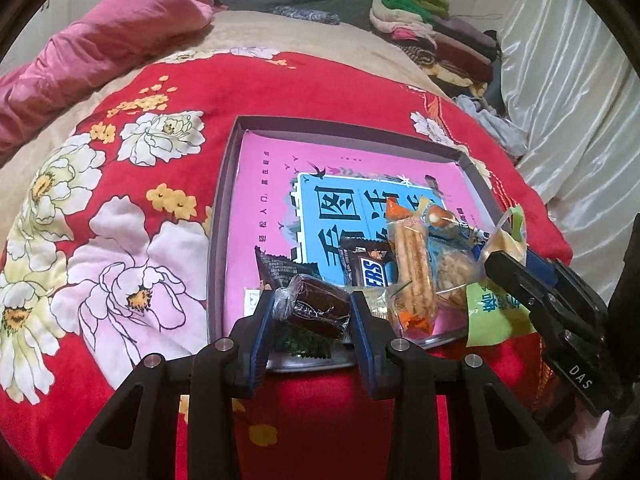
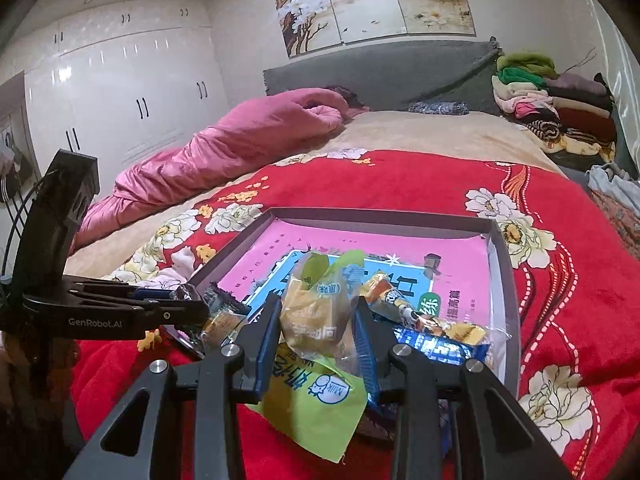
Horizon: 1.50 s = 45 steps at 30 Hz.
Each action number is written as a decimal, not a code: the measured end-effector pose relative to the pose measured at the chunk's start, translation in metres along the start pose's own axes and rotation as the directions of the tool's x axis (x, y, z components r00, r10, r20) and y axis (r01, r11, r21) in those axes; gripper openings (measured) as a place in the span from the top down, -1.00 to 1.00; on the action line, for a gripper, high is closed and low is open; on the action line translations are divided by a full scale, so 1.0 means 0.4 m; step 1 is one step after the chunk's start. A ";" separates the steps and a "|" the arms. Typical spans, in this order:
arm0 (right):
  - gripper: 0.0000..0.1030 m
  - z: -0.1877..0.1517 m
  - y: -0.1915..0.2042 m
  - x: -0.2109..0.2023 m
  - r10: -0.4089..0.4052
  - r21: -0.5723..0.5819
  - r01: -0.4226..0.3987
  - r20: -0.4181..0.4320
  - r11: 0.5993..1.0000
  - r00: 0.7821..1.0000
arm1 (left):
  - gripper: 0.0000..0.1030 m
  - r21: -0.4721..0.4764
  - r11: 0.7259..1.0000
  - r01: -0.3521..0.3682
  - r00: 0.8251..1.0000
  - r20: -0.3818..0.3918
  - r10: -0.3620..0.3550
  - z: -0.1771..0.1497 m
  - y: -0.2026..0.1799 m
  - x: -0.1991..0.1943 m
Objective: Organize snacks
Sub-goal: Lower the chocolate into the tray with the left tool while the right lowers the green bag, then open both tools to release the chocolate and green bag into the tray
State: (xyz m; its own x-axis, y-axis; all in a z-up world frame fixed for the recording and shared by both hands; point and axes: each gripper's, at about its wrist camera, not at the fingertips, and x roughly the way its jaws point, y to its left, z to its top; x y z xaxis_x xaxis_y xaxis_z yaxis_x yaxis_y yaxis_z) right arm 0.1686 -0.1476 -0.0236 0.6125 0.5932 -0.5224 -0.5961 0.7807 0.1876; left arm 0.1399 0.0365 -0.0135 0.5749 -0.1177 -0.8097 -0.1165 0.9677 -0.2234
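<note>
With my left gripper [image 1: 312,312] clamping a dark candy [image 1: 318,310] and my right gripper [image 2: 316,328] clamping a milk bun [image 2: 316,316], I'm mid-placement; next, release both into the tray [image 1: 224,216], toward 12 o'clock.

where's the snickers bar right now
In the left wrist view the snickers bar lies in the tray, near its front edge, just left of the orange stick snack.

From my left wrist view, the chocolate bar [image 1: 370,270] shows only the letters "ERS", its other end hidden behind the orange cracker stick pack [image 1: 412,268], while the tray [image 1: 224,200] near edge is cut off behind my left gripper [image 1: 314,312], and the tray's small print stays too tiny to read.
</note>
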 end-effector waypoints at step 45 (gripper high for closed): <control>0.28 -0.009 0.015 0.065 -0.055 -0.061 0.052 -0.056 0.997 0.997 | 0.26 0.006 1.000 -0.018 1.000 0.011 0.018 0.013 -0.008 0.022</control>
State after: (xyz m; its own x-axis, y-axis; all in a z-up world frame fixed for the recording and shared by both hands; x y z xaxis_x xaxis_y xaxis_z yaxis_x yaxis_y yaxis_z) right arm 0.1788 -0.1283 -0.0391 0.6146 0.5372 -0.5776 -0.5939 0.7970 0.1093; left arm 0.1494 0.0334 -0.0171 0.5820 -0.0980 -0.8073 -0.1215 0.9711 -0.2055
